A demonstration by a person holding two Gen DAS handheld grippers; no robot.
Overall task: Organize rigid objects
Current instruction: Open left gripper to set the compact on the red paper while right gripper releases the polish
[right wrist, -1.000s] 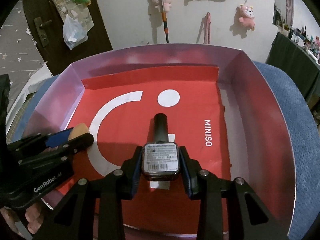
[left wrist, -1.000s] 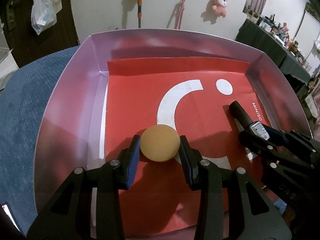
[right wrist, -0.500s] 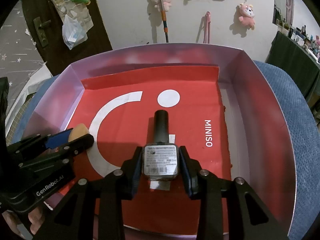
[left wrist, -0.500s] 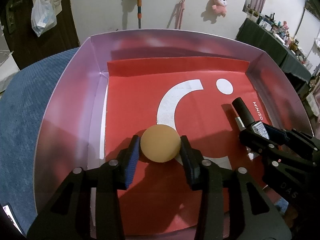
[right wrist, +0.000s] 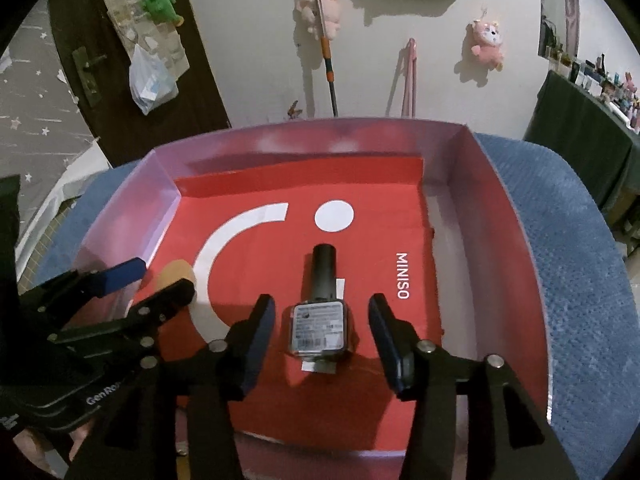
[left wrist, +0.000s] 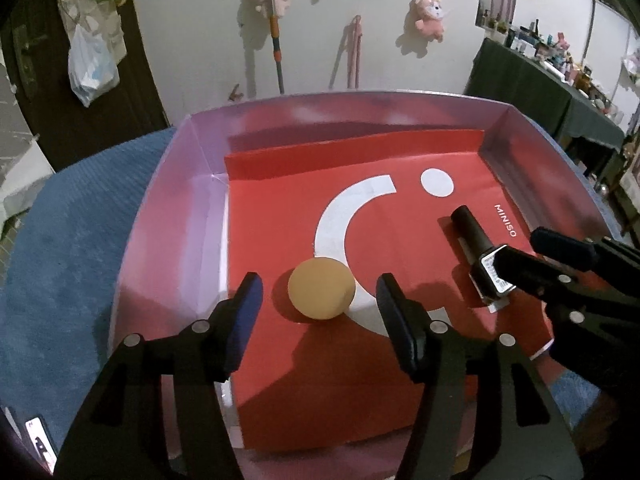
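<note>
— Start from the left. What's over there?

— The blue cloth (left wrist: 60, 264), and on it the shallow pink box (left wrist: 168, 240) lined with a red sheet (left wrist: 280, 208) marked MINISO. The left gripper (left wrist: 318, 300) hangs over the near-left part of the box, its jaws spread wide with nothing between the pads but air on either side of the tan ball (left wrist: 322, 294).

— So the ball isn't held?

— No. It sits on the red sheet, close to the left edge of the sheet and towards the near side, with a clear gap to each blue pad. It touches the lower end of the white arc (left wrist: 340, 216) printed there.

— And moving right?

— The dark bottle (right wrist: 320, 320) lies flat on the sheet, right of the middle, its black cap (right wrist: 325, 258) pointing to the far wall of the box and its labelled base towards the near edge. A little white tab shows under the base.

— The other tongs?

— The right gripper (right wrist: 322, 332) is spread just as wide, one finger on each side of the bottle's base, neither touching it. It grips nothing.

— Anything past the box?

— A white wall with a pink plush toy (right wrist: 488, 42) hanging on it, and a mop handle (right wrist: 326, 60) leaning there.
</note>
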